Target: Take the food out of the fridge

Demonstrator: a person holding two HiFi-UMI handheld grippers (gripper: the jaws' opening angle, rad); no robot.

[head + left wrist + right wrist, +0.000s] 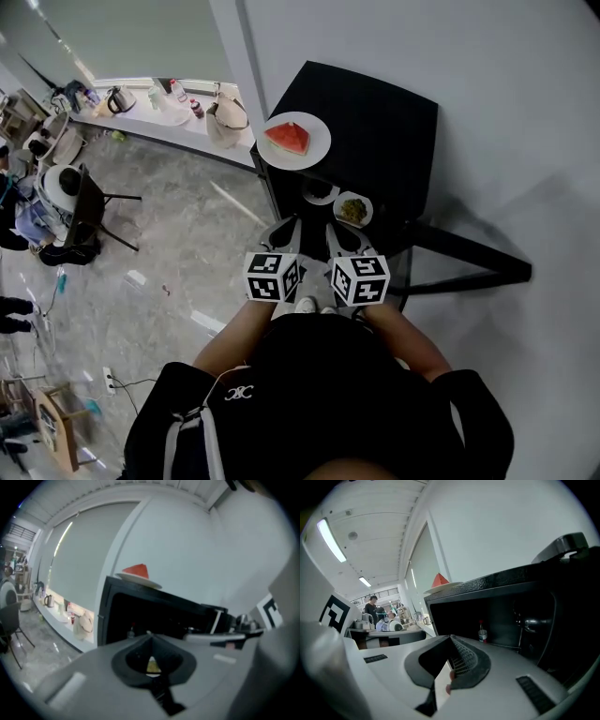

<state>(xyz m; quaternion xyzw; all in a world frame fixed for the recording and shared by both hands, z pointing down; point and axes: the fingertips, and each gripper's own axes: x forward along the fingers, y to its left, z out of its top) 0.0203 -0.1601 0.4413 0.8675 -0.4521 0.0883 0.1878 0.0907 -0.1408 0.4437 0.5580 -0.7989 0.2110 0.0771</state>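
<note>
A black mini fridge (384, 112) stands open, its door (469, 258) swung to the right. On its top sits a white plate with a watermelon slice (293, 139), also seen in the left gripper view as the watermelon plate (137, 572). My right gripper (341, 236) is shut on the rim of a small white plate of green food (353, 209); that rim shows as a white edge (440, 686) between the right gripper's (451, 639) jaws. My left gripper (286, 232) (150, 638) hangs beside it, shut and holding nothing.
A white-rimmed round dish (319, 193) shows by the fridge's front edge; what it rests on is hidden. A small red-capped bottle (483, 633) stands inside the fridge. At the left are a long counter (159, 117) with kettles and a bag, and a chair (94, 202).
</note>
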